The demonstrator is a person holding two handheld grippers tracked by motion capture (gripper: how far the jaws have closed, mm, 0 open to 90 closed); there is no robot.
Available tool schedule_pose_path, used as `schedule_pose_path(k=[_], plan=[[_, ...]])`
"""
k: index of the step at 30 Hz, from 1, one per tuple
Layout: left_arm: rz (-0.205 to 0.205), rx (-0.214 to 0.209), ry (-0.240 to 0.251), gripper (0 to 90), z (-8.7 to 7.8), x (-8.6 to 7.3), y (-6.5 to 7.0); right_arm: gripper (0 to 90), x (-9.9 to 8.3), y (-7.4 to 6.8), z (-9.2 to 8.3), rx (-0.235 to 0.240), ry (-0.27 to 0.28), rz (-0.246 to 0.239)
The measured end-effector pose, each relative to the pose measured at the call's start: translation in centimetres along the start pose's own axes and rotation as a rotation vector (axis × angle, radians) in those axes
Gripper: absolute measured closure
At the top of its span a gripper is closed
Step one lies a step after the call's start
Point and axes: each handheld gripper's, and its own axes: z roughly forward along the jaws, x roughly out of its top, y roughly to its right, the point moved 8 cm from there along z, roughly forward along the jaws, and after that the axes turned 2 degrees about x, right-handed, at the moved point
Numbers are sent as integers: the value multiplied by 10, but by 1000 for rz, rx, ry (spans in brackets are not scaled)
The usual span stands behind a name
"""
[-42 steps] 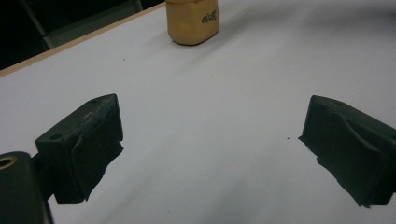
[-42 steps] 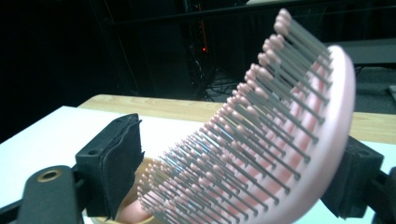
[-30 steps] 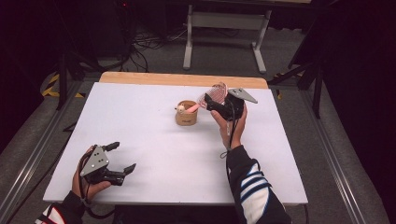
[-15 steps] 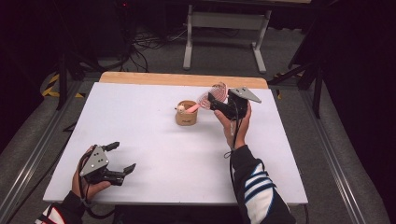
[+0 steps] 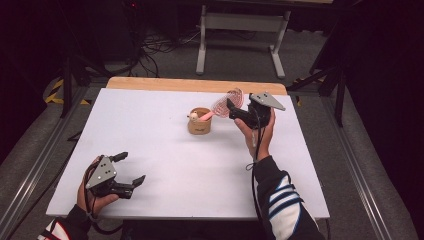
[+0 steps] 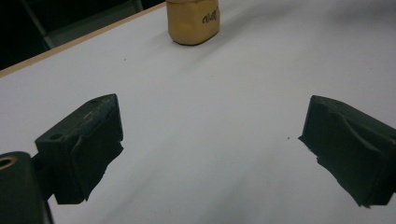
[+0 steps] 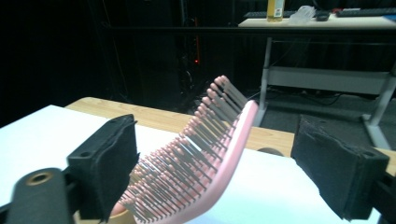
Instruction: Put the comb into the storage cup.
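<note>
A pink hairbrush [image 5: 227, 102] stands handle-down in a small tan cup [image 5: 199, 123] at the table's middle back, its bristled head leaning to the right. My right gripper [image 5: 235, 111] is at the brush head. In the right gripper view the brush [image 7: 205, 149] lies between the two pads; the left pad is at the bristles and the right pad stands well off, so the gripper [image 7: 215, 163] is open, its jaws having just opened a little further. My left gripper [image 5: 131, 168] rests open and empty at the near left; its view [image 6: 210, 149] looks towards the cup [image 6: 192, 21].
The white tabletop [image 5: 150, 130] has a wooden strip [image 5: 195, 85] along its far edge. Beyond it a metal stand [image 5: 240, 30] and cables lie on the floor. Metal rails [image 5: 30, 170] run along both sides of the table.
The right gripper has shifted slightly at the brush head, and the brush still leans in the cup. The left hand has kept still.
</note>
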Motion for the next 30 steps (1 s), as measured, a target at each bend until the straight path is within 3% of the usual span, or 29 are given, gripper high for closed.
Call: schedule_pose_path(k=[13,19,30], plan=[[1,-2,2,64,-1,0,0,115,12,-4,-16,22,22,-70],[0,-3,3,64,0,1,1,105,17,-9,-24,9,25,-132],[1,-2,2,64,0,1,1,107,21,-15,-34,31,30,-174]])
